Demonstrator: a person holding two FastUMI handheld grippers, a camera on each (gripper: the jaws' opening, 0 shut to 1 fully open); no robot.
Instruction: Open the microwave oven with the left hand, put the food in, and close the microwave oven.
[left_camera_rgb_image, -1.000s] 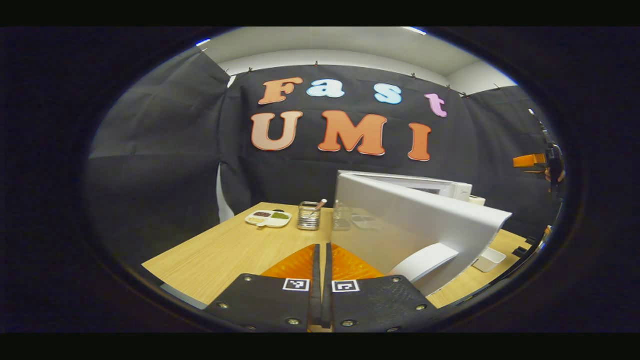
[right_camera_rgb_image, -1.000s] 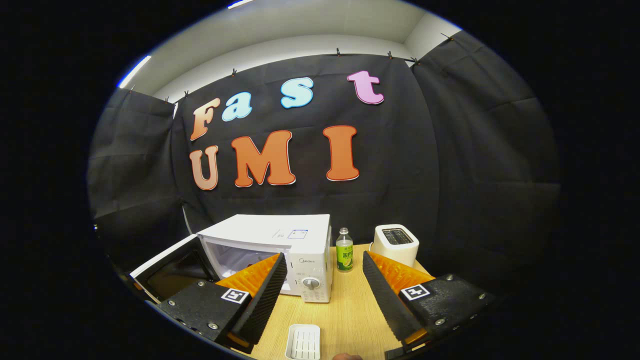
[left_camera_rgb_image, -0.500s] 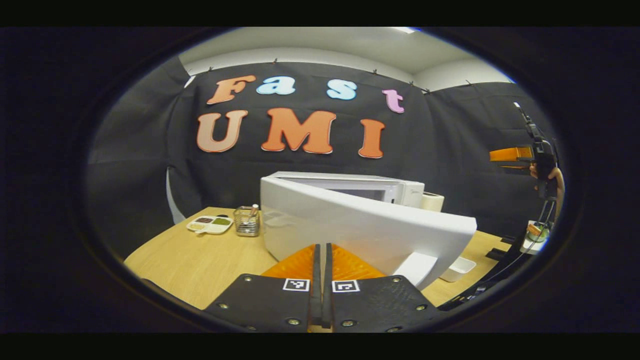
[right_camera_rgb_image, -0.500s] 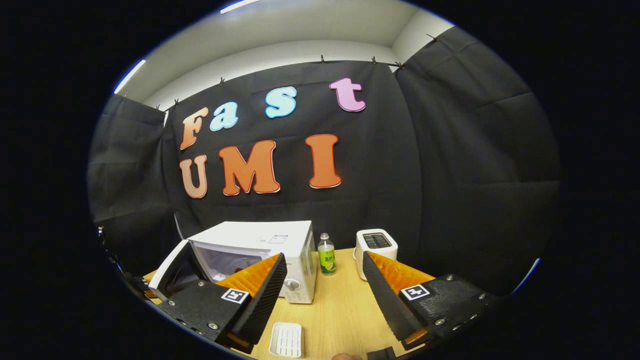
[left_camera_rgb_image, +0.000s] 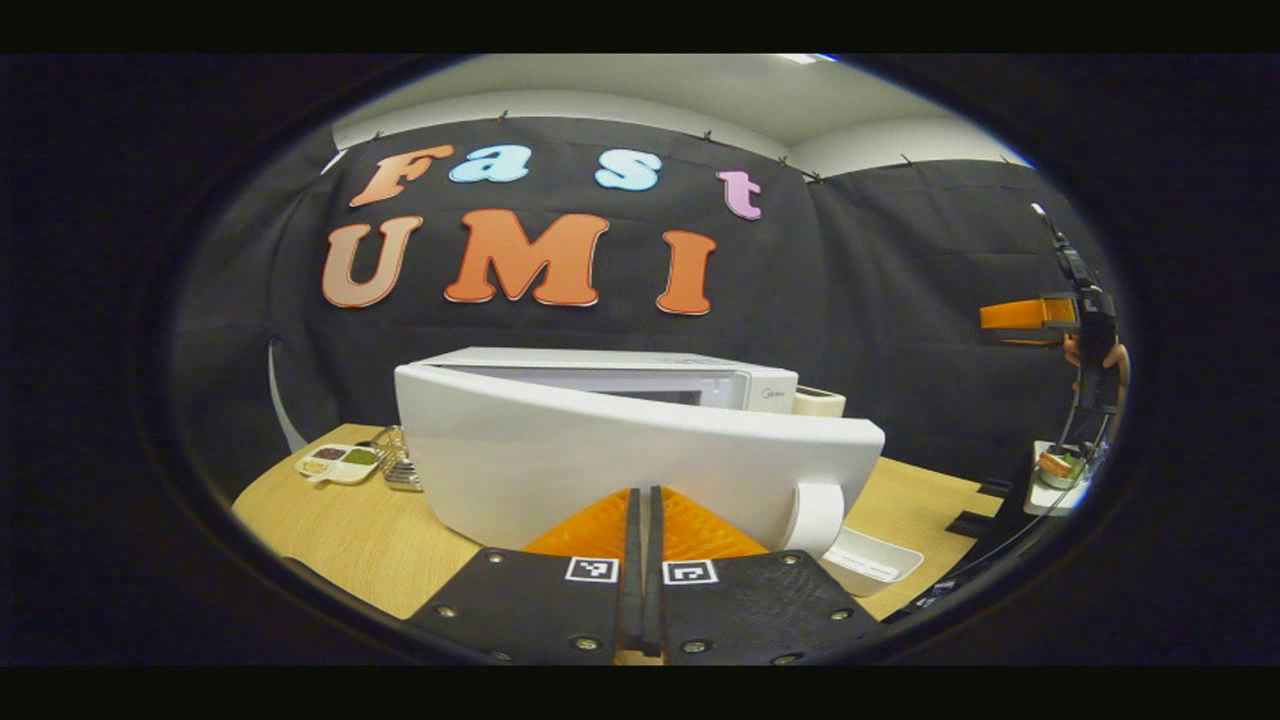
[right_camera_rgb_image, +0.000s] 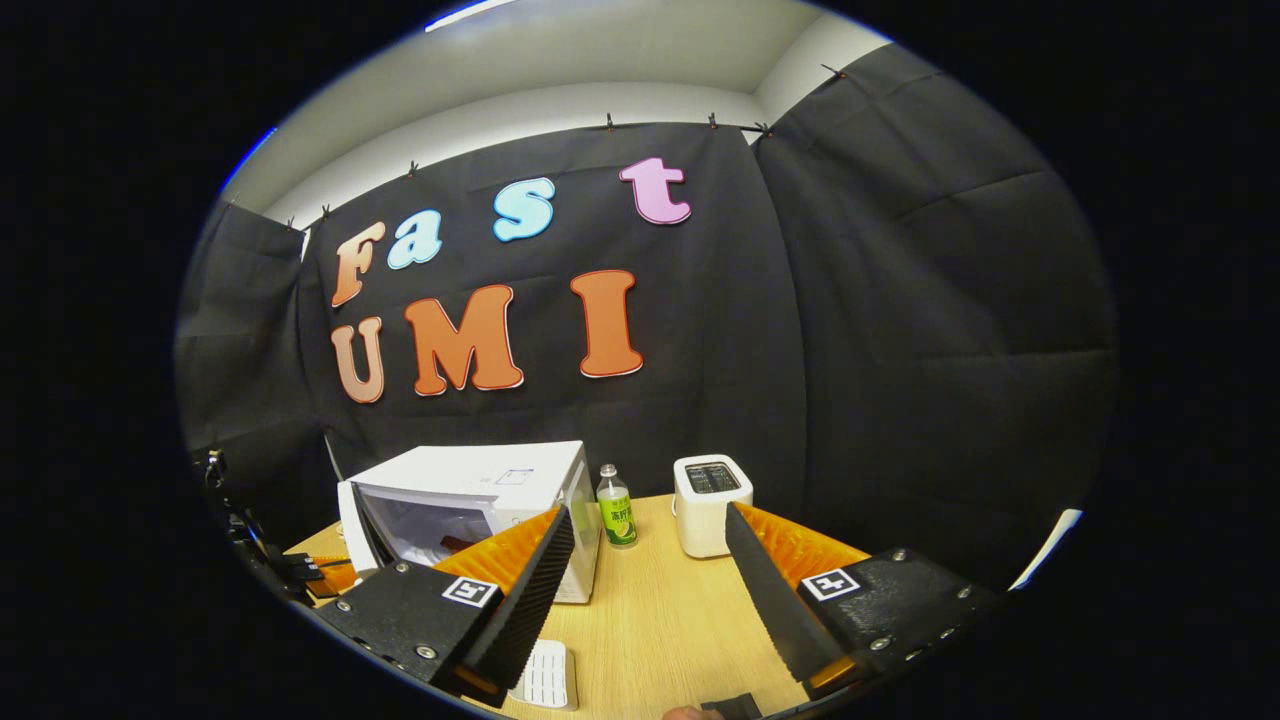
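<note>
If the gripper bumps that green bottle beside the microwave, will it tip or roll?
The bottle stands tall and narrow, so a high nudge would probably tip it. Being round, it would likely roll on the table. It stands close to the microwave, which may stop it.

Left gripper (left_camera_rgb_image: 643, 520) — dark bolted plates, square black-and-white tags, right gripper (right_camera_rgb_image: 648, 560) — ridged finger faces, silver screws

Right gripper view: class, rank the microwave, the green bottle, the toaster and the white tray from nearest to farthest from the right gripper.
1. White tray, on the table just below the right gripper, left side.
2. Microwave, left, door ajar.
3. Toaster and green bottle, side by side near the back wall; too close to call.
</note>
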